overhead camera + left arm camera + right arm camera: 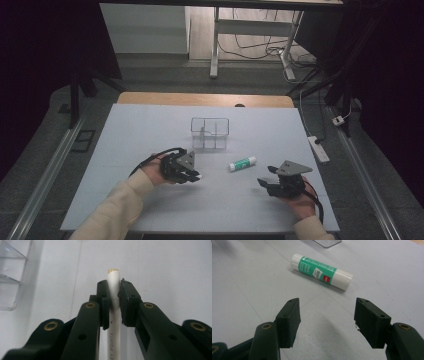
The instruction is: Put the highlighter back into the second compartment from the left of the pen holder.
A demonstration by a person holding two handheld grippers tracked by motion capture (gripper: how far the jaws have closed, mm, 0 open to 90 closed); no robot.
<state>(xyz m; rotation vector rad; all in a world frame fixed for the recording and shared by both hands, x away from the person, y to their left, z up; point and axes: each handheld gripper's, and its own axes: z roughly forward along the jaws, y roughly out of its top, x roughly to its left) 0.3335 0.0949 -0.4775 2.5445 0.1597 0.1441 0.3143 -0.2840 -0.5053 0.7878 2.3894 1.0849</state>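
Sleeves come in from the bottom of the high view, cream on both forearms, and I work across from my left. My left claw (192,176) sits over the near left part of the pale desk (125,150), tilted so its tip points toward the middle. Looking along its own jaws, I see them clamped tight on a thin white pen (113,305): the pads press both sides of the barrel, a short length of it pokes out past the pads with a small brass-coloured tip, and the rest runs back toward me between the jaws with grey lettering along it. The pen is up off the desk, carried in that grip.

Farther back, near the centre of the desk, stands a clear plastic box (210,133) split into compartments; a corner of it also shows at the left edge of the left gripper view. I cannot tell what, if anything, lies in it.

Just right of the box and nearer to me lies a glue stick (242,163), white with a green label, flat on its side and at a slant. In the right gripper view it lies ahead of the jaws, apart from them.

My right claw (265,184) sits at the near right, jaws spread wide with nothing between them, aimed toward the glue stick
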